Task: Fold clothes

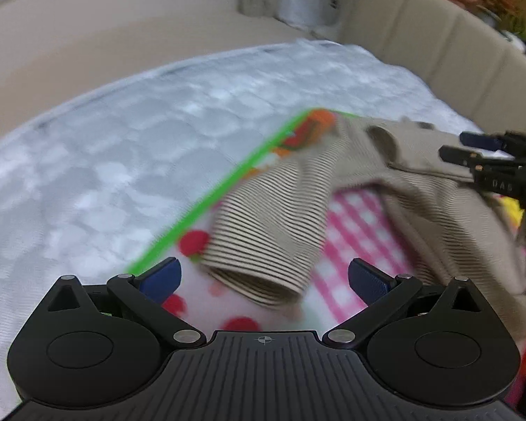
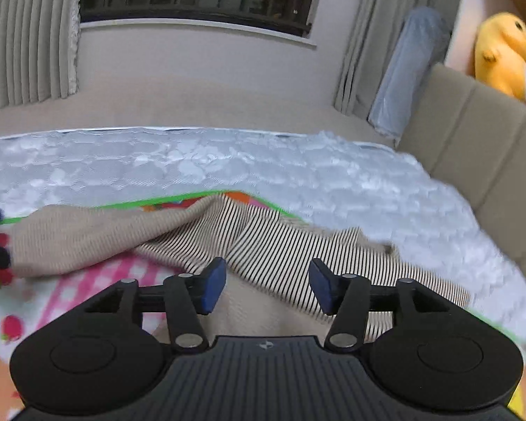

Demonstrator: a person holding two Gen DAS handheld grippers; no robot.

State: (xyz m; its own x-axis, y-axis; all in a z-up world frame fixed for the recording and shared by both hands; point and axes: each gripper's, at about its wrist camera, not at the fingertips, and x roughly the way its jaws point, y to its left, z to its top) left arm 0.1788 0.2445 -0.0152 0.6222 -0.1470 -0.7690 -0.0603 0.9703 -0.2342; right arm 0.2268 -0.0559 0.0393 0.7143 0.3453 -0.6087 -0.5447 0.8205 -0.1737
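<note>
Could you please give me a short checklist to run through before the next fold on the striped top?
1. Left gripper open: ok, its jaws are spread with nothing between them.
2. Right gripper open: ok, its jaws are apart above the fabric.
3. Sleeve cuff lined up for a grasp: ok, it lies just ahead between the left fingers.
4. Striped top spread flat: not ok, it is bunched and partly folded over itself.
5. Top fully on the patterned mat: not ok, one sleeve runs past the green border onto the mattress.
6. Whether either gripper touches the fabric: cannot tell.
</note>
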